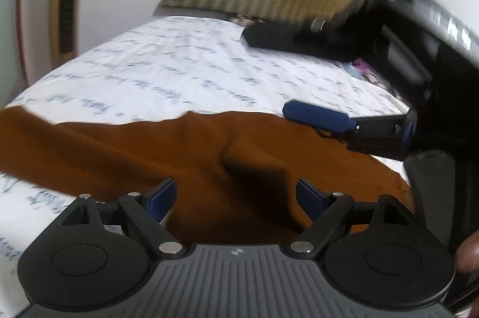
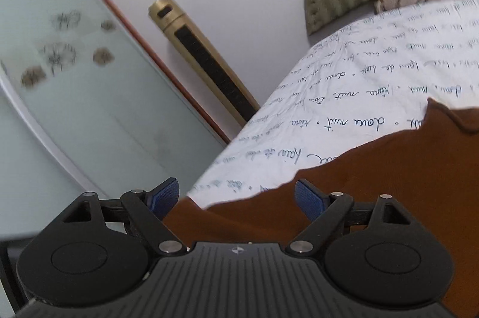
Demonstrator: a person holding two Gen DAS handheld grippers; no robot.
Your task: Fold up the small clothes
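The brown garment [image 1: 185,156] lies spread on the bed's script-printed sheet [image 1: 167,72]. To fold it cleanly, each hand-held gripper should pinch an edge fully before lifting, keeping the cloth taut. The left hand-held gripper [image 1: 236,195] hovers low over the cloth, fingers spread and empty. The right hand-held gripper [image 2: 236,195] is also spread, tilted over the garment's edge.

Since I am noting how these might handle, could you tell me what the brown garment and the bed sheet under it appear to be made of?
The brown garment looks like a soft, matte knit or jersey: it drapes in shallow folds with no sheen, though blur hides the weave. The bed sheet seems a thin woven cotton-like fabric, white with printed blue script, finely creased and matte.
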